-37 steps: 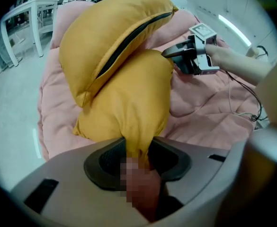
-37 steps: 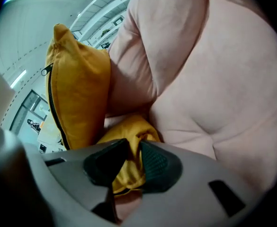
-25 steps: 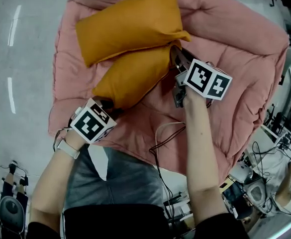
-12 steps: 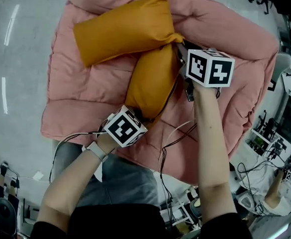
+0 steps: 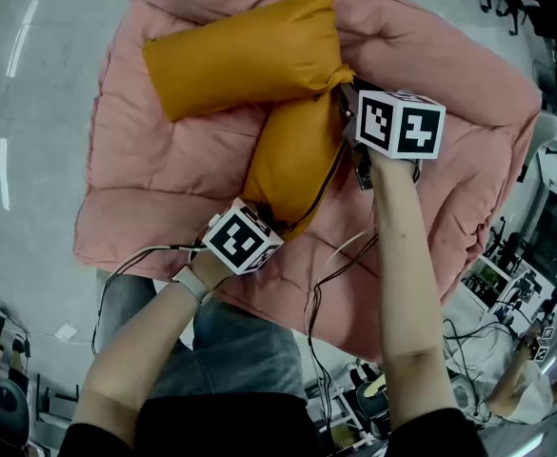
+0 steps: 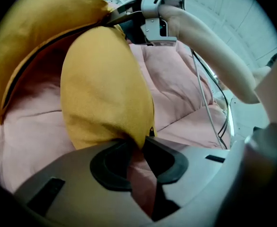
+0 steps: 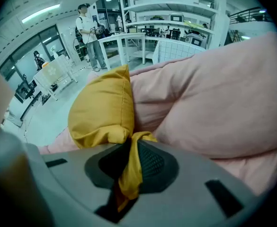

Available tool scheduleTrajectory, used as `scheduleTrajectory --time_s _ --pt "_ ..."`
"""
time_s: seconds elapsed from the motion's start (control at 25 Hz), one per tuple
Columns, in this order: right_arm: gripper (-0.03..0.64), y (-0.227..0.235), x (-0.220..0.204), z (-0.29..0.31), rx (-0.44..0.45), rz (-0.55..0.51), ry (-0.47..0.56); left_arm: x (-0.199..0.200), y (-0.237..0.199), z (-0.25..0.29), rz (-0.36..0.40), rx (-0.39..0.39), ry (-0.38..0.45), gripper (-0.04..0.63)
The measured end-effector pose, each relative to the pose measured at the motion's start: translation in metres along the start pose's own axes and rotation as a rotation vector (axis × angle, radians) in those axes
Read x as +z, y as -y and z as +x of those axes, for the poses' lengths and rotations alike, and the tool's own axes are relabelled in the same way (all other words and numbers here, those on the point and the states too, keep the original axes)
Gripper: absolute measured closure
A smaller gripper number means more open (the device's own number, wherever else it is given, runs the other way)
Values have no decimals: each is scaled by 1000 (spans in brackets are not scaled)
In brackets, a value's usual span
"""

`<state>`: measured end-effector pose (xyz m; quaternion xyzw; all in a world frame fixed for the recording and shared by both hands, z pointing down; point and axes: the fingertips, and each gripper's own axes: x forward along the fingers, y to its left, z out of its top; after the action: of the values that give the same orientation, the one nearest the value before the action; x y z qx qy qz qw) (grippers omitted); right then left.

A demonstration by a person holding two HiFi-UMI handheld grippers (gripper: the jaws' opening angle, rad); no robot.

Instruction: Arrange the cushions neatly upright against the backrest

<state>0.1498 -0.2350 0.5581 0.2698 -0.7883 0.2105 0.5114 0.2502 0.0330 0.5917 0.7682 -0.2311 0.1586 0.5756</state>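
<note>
Grey floor surrounds a pink quilted sofa. Two mustard cushions: the far cushion lies crosswise near the backrest, the near cushion runs lengthways below it, top corner touching it. Left gripper jaws clamped on the near cushion's lower corner; right gripper jaws pinched on its upper corner fabric. Two marker cubes, black-and-white squares only. Cables trail over the sofa front. Person stands by white shelving behind.
</note>
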Motion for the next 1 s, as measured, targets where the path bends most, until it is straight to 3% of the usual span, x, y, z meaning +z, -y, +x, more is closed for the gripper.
scheduleTrajectory --time_s 0.28,0.56,1.0 --pt "563 -20 -3 30 25 7 -11 -14 -26 -9 -38 46 12 515" --pt "566 -5 8 47 124 157 65 6 -41 -13 -46 109 23 522" --pt "572 -21 11 83 102 213 171 -2 -84 -30 -58 164 52 523"
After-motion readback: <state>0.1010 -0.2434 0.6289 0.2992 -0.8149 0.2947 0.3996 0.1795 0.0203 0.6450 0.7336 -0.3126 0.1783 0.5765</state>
